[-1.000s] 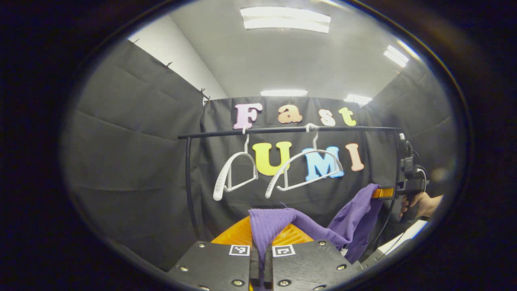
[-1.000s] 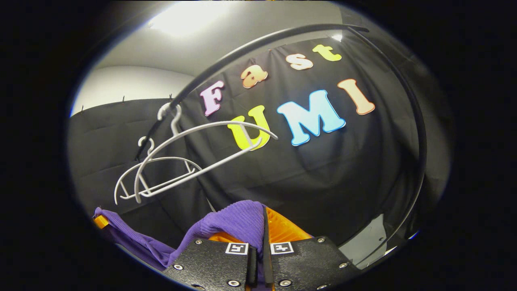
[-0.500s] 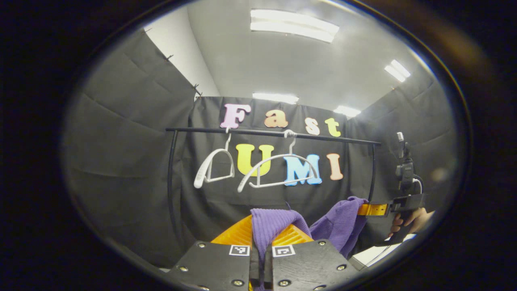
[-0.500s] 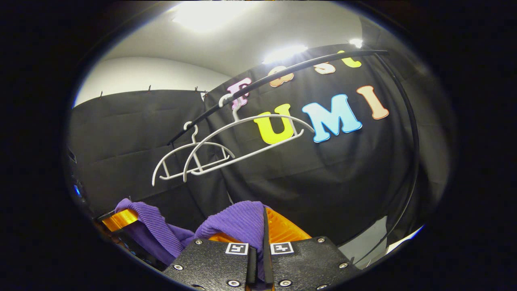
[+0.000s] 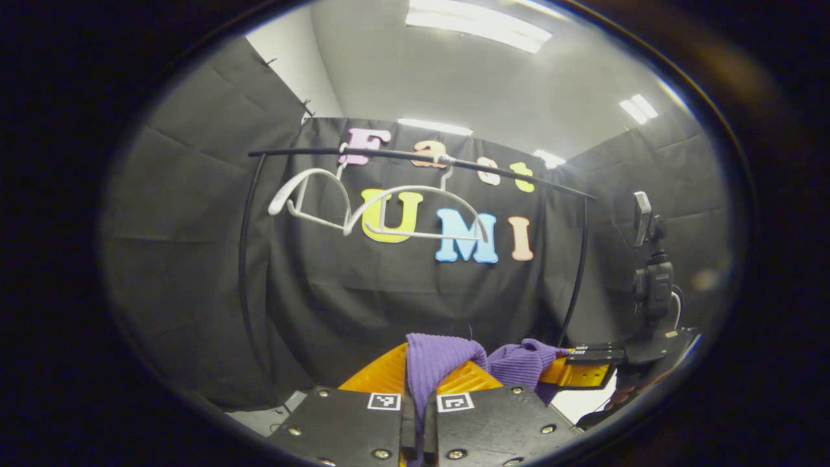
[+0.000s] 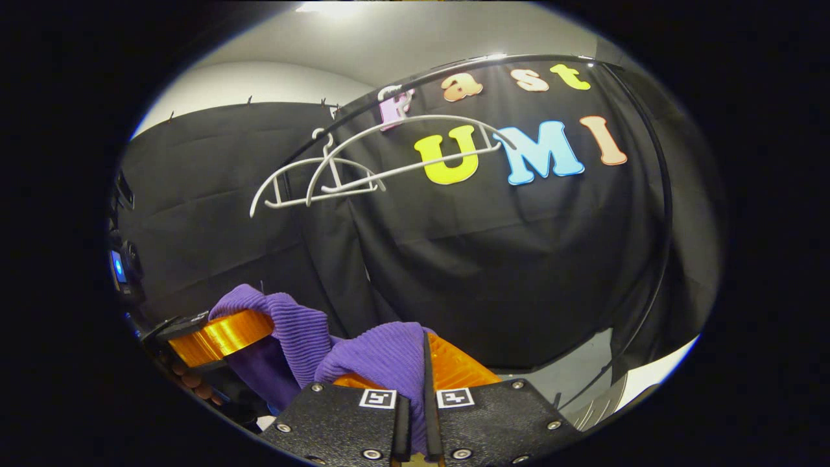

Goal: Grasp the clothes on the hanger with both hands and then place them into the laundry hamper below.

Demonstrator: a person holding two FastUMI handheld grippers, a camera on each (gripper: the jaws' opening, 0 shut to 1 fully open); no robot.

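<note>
A purple knit garment point(image 5: 441, 360) is pinched between the fingers of my left gripper point(image 5: 420, 373), which is shut on it. Its other end point(image 6: 382, 360) is pinched in my right gripper point(image 6: 425, 363), also shut. In the left gripper view the right gripper point(image 5: 587, 370) is low at the right, close by, with a hand under it. In the right gripper view the left gripper point(image 6: 220, 331) is low at the left. The cloth bunches in a short slack fold between the two. Two bare white hangers point(image 5: 382, 214) hang on the black rail point(image 5: 421, 155), well above the garment.
The rail's curved black uprights point(image 5: 243, 259) point(image 6: 664, 214) stand on either side. The same hangers point(image 6: 337, 175) show high up in the right gripper view. Pale floor point(image 6: 603, 383) lies low at the right. Black cloth walls close the back and sides.
Both grippers have come down and drawn closer together with the garment. The rail and hangers now sit higher in both views, and the cloth between the grippers has gone slack.
</note>
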